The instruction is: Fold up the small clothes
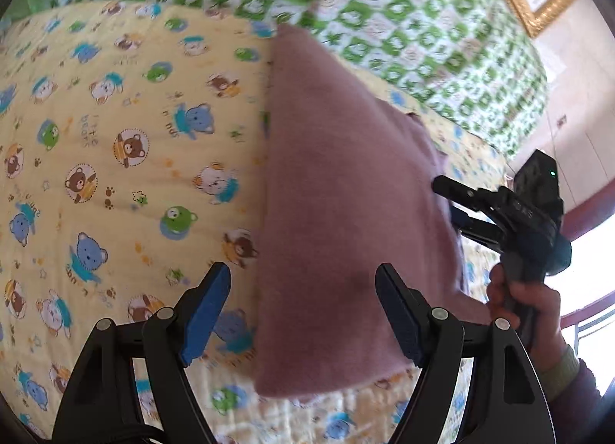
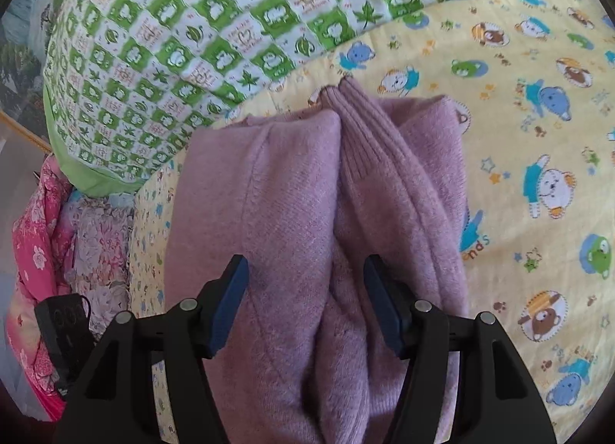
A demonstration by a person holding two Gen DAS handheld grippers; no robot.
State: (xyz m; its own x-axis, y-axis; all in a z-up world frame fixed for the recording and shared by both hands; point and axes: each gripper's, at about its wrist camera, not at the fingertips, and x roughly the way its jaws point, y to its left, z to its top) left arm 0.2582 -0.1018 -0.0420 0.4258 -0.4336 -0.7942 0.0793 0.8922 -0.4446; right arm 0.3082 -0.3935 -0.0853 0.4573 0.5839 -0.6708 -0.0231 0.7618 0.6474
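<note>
Pink knit sweater is lying on the bed, on the yellow bear-print quilt, partly folded: two panels are meeting at a centre seam, ribbed cuff pointing to 12 o'clock in the right wrist view.

Left tool is hanging open, jaws apart, gripping nothing; sweater edge is sitting between them in the left wrist view. Right tool is also open and empty, straddling the centre seam.

Handling, my read: light, soft, fuzzy wool, no stiffness, so it is going to sag and drag. Best to pinch through both layers at a folded edge or the ribbing, not the loose middle.

Readable print on quilt: "little bear", partial "nds". Green checked quilt at 11 o'clock is carrying text too small to read.
</note>
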